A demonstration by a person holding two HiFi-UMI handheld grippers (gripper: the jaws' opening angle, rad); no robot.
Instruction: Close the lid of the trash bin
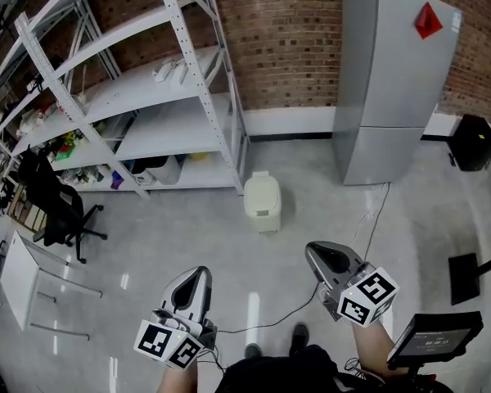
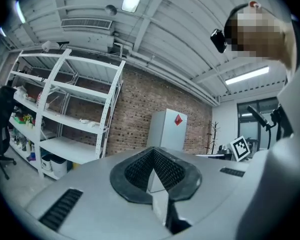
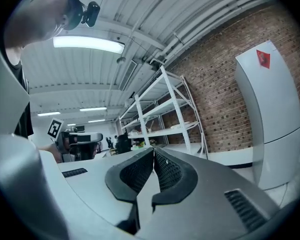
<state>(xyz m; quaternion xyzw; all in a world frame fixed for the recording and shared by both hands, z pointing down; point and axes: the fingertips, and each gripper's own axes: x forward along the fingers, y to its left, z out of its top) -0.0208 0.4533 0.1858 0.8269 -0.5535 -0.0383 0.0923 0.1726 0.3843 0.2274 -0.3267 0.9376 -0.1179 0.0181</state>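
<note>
Grippers, two, held low and close to the body: left gripper (image 1: 198,275) clenched, its ribbed pads meeting at the tips with nothing between them; right gripper (image 1: 317,252) likewise clenched and carrying nothing. Both point out into the room, not at any object. Cable (image 1: 290,316), thin and black, trails over the floor (image 1: 188,244) between the grippers and on toward the cabinet. Floor is grey, glossy and smooth, with light streaks on it. Bin (image 1: 262,204), cream, stands on the floor just beside the foot of the shelf (image 1: 176,113), well apart from both grippers. Whether its lid is up or down cannot be told from this height. Task judged not begun: no contact with the bin, and the approach and the push on the lid are all left to do. Chair (image 1: 56,205), black, stands at left. Shelf is white metal, tall and sparsely stocked. Cabinet (image 1: 393,80), grey, with a red diamond mark, stands against the brick wall (image 1: 286,31) at the far end.
</note>
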